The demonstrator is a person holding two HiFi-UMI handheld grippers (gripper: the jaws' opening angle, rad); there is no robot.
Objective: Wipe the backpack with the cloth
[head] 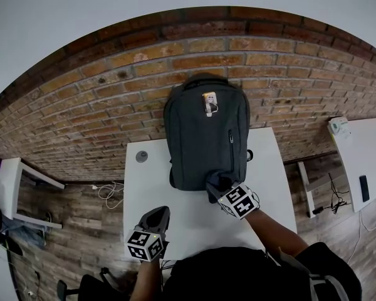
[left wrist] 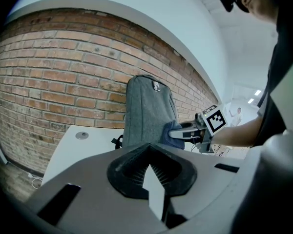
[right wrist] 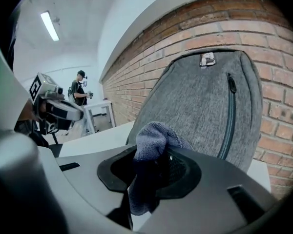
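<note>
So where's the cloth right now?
In the head view it's just right of middle: the cloth is clamped in the right gripper, at the bottom edge of the backpack that stands on the table by the brick wall.

head view: steeply down over table (head: 194, 221) | gripper views: low, near, facing backpack (right wrist: 205, 106) | shared: backpack

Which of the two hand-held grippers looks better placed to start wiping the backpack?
Right. The right hand-held gripper is shut on the cloth and sits against the backpack's lower front. The left hand-held gripper holds nothing and hangs back over the table.
</note>
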